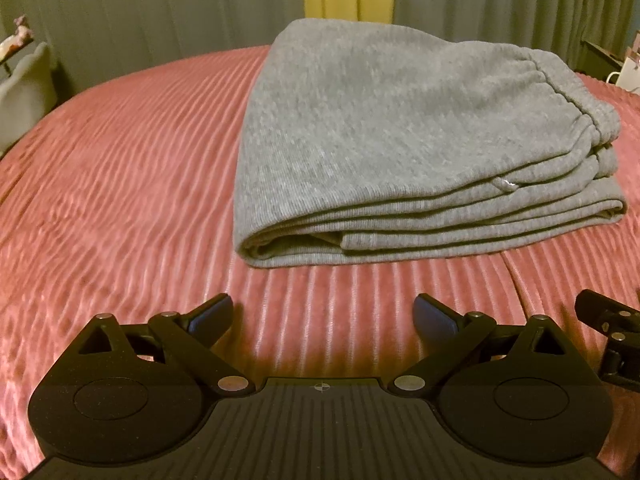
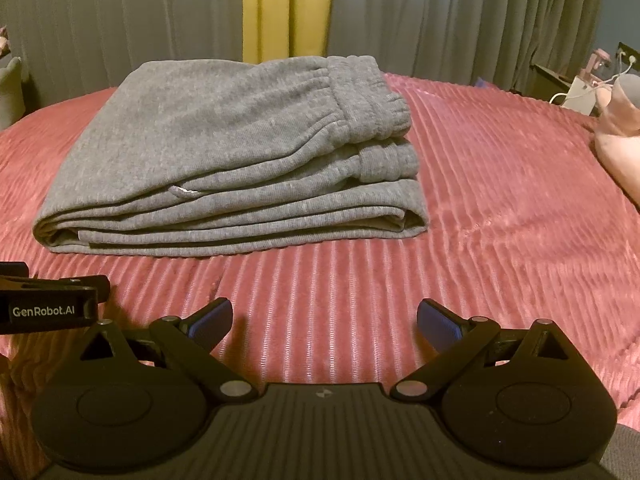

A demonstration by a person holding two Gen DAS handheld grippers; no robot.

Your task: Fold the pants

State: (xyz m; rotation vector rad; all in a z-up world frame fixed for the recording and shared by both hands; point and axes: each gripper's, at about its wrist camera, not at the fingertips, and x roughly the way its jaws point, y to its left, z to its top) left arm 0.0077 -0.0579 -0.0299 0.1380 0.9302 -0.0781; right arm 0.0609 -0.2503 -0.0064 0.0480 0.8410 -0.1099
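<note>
Grey sweatpants (image 1: 384, 136) lie folded into a thick stack of several layers on the pink ribbed bedspread (image 1: 120, 184), elastic waistband at the right end. In the right wrist view the same pants (image 2: 224, 152) sit ahead and to the left. My left gripper (image 1: 322, 312) is open, a short way in front of the stack's near edge, holding nothing. My right gripper (image 2: 325, 316) is open too, hovering over bare bedspread (image 2: 500, 208) in front of the stack. Each gripper's black body shows at the edge of the other's view.
Grey curtains (image 2: 440, 20) with a yellow strip (image 2: 284, 8) hang behind the bed. A pink pillow or cushion (image 2: 616, 136) lies at the right edge, with a bedside stand and cables (image 2: 576, 88) behind it. A pale cushion (image 1: 24, 88) sits far left.
</note>
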